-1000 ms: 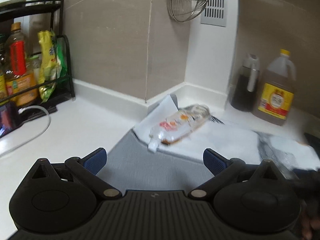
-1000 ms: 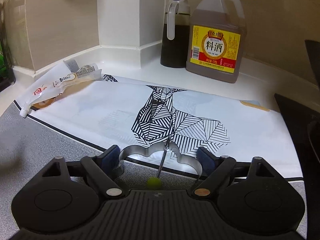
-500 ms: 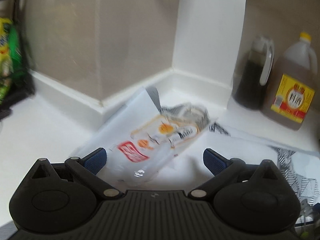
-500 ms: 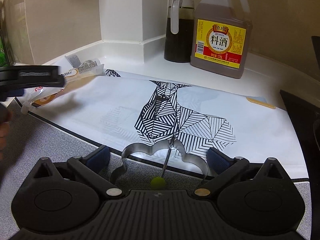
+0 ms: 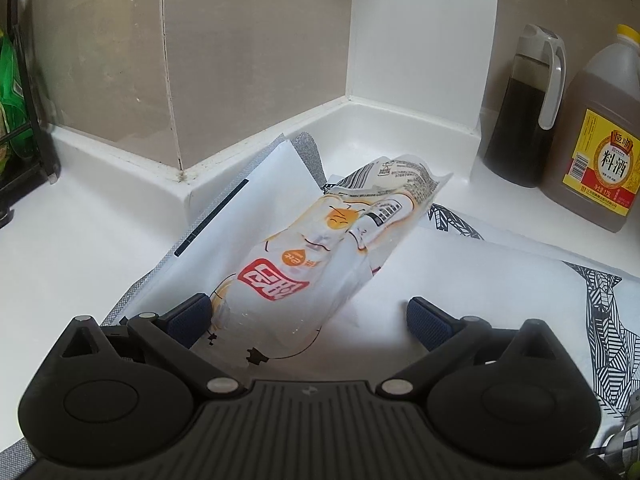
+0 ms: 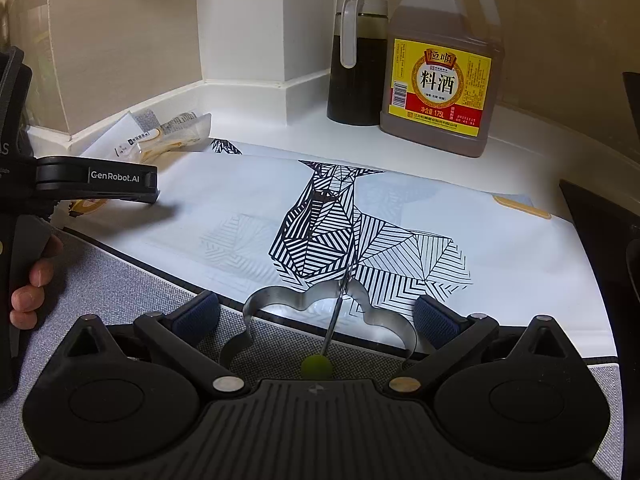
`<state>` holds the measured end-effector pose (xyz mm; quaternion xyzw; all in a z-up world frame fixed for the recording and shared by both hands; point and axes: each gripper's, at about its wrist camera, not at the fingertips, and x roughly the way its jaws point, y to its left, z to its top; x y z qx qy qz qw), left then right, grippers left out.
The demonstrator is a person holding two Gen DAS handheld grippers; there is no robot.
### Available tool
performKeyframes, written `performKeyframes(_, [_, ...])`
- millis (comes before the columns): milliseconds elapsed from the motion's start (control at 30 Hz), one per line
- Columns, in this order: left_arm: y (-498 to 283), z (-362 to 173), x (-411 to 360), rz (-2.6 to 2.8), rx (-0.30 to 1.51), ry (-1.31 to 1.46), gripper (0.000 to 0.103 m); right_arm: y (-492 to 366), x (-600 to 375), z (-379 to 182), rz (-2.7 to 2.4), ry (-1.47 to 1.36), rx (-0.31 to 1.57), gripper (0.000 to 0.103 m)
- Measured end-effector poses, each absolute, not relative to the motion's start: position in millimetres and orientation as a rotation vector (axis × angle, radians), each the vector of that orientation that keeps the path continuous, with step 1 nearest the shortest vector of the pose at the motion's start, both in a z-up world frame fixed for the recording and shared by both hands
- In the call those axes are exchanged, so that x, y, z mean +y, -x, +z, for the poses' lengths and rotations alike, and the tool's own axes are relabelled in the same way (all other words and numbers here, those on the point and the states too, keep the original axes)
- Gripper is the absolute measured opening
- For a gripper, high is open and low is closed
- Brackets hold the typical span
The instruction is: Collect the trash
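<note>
The crumpled clear plastic food wrapper [image 5: 320, 264] is straddled by the left tongs [image 5: 308, 316], spread wide (nothing gripped yet), on the white surface [image 5: 80, 248]. The right tongs [image 6: 316, 312], whose jaws have just been opening, are parted around a metal cookie cutter [image 6: 320, 304]; collection is judged barely begun.

walls: beige tile [image 5: 104, 60], white pillar [image 5: 420, 40] | counter: white [image 5: 80, 248] (raised backsplash) | light: soft

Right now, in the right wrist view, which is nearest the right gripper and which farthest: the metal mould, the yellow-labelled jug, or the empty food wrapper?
1. Metal mould, between the right gripper's open jaws.
2. Empty food wrapper, far left, by the wall corner.
3. Yellow-labelled jug, back right against the wall; nearly as far as the wrapper, so that order is less certain.
</note>
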<state>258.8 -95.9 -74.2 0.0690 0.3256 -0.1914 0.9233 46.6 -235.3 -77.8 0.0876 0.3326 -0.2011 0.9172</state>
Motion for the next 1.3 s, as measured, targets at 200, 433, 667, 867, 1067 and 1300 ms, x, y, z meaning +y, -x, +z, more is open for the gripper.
performKeyframes(200, [-260.1, -74.7, -96.2, -0.392, 0.669, -0.146, 0.103, -46.4, -235.5, -77.8, -0.414, -0.181, 0.684, 0.103])
performKeyframes(433, [-261.6, -74.5, -97.9, -0.393, 0.669, -0.147, 0.103, -46.3, -235.5, -77.8, -0.414, -0.181, 0.685, 0.103])
performKeyframes(667, [-261.6, -74.5, -98.0, -0.393, 0.67, -0.148, 0.103, -46.4, -235.5, -77.8, -0.415, -0.181, 0.685, 0.103])
performKeyframes(867, [-261.9, -74.7, -98.4, -0.393, 0.669, -0.15, 0.103, -46.4, -235.5, -77.7, -0.415, -0.181, 0.686, 0.103])
performKeyframes(1067, [-261.7, -74.8, -98.0, -0.393, 0.669, -0.151, 0.103, -46.2, -235.6, -77.6, -0.416, -0.181, 0.686, 0.103])
performKeyframes(1300, [-261.6, -74.7, -98.3, -0.393, 0.669, -0.151, 0.103, -46.2, -235.8, -77.6, -0.415, -0.181, 0.686, 0.103])
